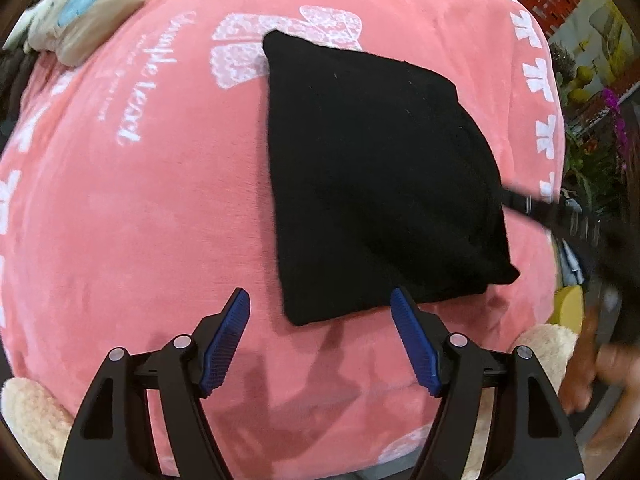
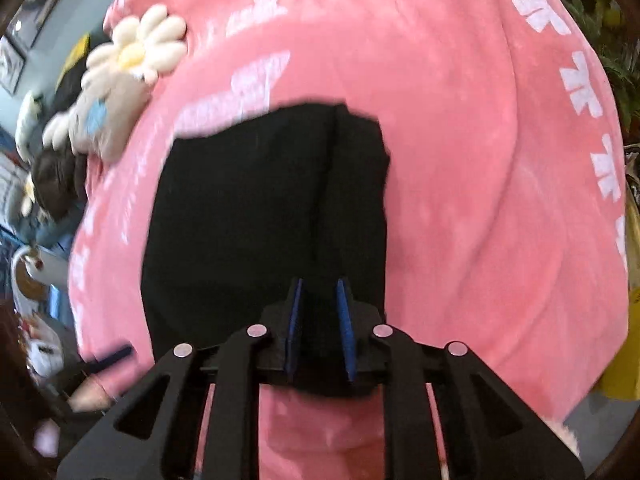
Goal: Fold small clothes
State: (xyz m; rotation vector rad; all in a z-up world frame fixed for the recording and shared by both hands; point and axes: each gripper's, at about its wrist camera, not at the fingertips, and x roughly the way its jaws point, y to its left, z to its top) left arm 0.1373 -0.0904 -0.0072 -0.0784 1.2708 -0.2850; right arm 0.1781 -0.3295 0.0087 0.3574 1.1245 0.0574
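A small black garment (image 1: 380, 184) lies folded into a compact shape on a pink blanket (image 1: 140, 220). My left gripper (image 1: 320, 304) is open and empty, hovering just short of the garment's near edge. In the right wrist view the same black garment (image 2: 248, 216) fills the middle, and my right gripper (image 2: 319, 292) has its jaws narrowly closed on the garment's near edge, with black cloth between the blue pads (image 2: 344, 320). The right gripper shows blurred at the garment's right side in the left wrist view (image 1: 532, 208).
The pink blanket (image 2: 460, 160) has white print and covers a rounded surface. A beige stuffed toy (image 1: 88, 12) with a daisy (image 2: 140, 48) lies at the far left. Plants and flowers (image 1: 600, 120) stand beyond the blanket's right edge. Clutter sits on the left (image 2: 32, 280).
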